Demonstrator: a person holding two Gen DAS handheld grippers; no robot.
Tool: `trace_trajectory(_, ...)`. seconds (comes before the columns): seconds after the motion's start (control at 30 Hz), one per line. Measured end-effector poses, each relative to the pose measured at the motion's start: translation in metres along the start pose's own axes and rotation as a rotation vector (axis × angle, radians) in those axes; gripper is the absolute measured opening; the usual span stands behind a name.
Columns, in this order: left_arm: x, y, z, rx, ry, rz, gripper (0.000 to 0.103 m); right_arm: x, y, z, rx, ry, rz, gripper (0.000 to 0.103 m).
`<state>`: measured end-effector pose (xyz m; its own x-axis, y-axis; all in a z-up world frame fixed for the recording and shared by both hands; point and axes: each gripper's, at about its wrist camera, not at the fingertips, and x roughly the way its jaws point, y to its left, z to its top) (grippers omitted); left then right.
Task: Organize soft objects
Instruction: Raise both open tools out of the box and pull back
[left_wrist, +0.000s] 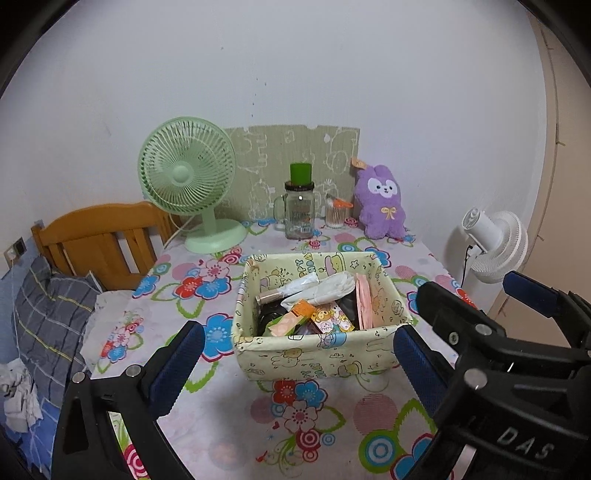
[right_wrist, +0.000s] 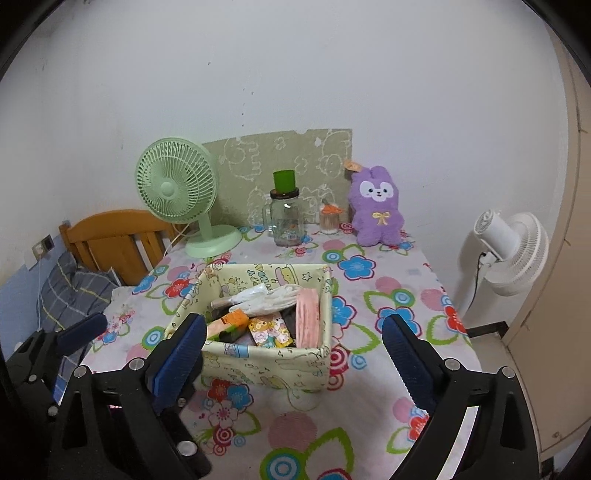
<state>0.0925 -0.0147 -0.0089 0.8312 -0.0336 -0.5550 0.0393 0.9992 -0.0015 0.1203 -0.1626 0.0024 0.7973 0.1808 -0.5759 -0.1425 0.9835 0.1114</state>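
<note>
left tool (left_wrist: 295, 354) spread apart, empty | right tool (right_wrist: 293, 354) spread apart, empty | fabric basket (left_wrist: 258, 354) mid-bench, dead ahead of both | plush bunny (left_wrist: 382, 203) upright at back edge, beyond basket, nearer right

Basket (left_wrist: 317, 354) before plush rabbit (left_wrist: 382, 201)

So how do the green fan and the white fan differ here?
The green fan stands on the flowered table, at its back left; the white fan stands off the table, to its right. The green fan shows its front grille to the camera; the white fan shows its motor housing and back. Both have round grilles and cords.
</note>
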Motion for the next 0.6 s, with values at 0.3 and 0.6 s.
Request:
trace_trajectory(0.3,-0.033,0.002,-0.011,0.0,-0.05,0.008,0.103,-0.041,-0.005,-0.01,-0.004,-0.044,-0.042,0.099)
trace_trajectory(0.6,-0.057,0.012,-0.023,-0.014,-0.074,0.028,0.103,-0.071,-0.014,-0.023,0.014,-0.087,-0.067,0.1)
